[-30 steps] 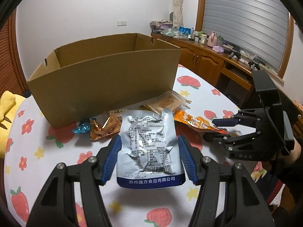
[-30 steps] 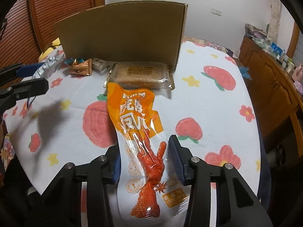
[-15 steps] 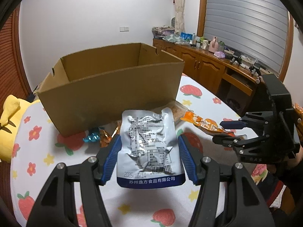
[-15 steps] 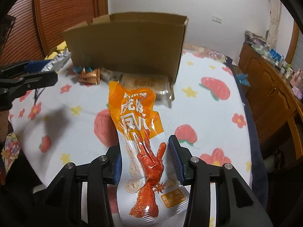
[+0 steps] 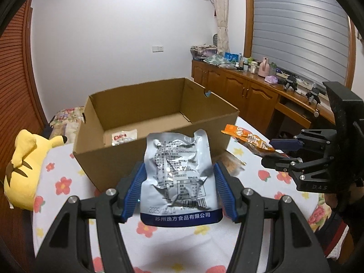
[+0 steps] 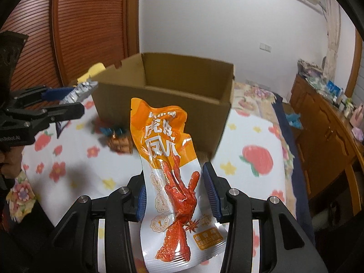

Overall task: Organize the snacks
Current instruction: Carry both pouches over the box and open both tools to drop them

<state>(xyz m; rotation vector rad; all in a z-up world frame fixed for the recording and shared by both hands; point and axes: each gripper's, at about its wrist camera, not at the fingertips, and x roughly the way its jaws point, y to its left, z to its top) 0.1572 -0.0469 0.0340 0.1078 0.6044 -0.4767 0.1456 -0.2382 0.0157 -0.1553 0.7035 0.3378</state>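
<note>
Left wrist view: a silver foil pouch [image 5: 178, 177] is clamped by its two side edges between the blue ribbed fingers [image 5: 134, 193] of the left gripper [image 5: 179, 191], held up above the bench [image 5: 159, 243] with its top reaching forward past the fingertips. The foil is crinkled and shiny, flat and thin, with printed text and a blue band at the near end. It is judged light, pliable and somewhat slick; a hold on the sealed side seams, as here, suits it best, since the middle would buckle.

Beyond the fingertips stands an open cardboard box [image 5: 127, 159], matte brown and stiff-walled, with one white packet [image 5: 124, 136] lying on its floor. A yellow plush toy [image 5: 25, 166] rests off to the left of the fingers.

In the right wrist view, a long orange and white snack pack [image 6: 173, 173] is gripped across its width by the right gripper [image 6: 176, 195], its upper end curling forward beyond the fingertips toward the box. The film is glossy and limp, with a lumpy chicken foot visible inside; it is judged light and floppy, likely to droop where unsupported. Small wrapped sweets [image 6: 117, 136] lie on the flower-printed cloth ahead and left of the fingers, blurred.
</note>
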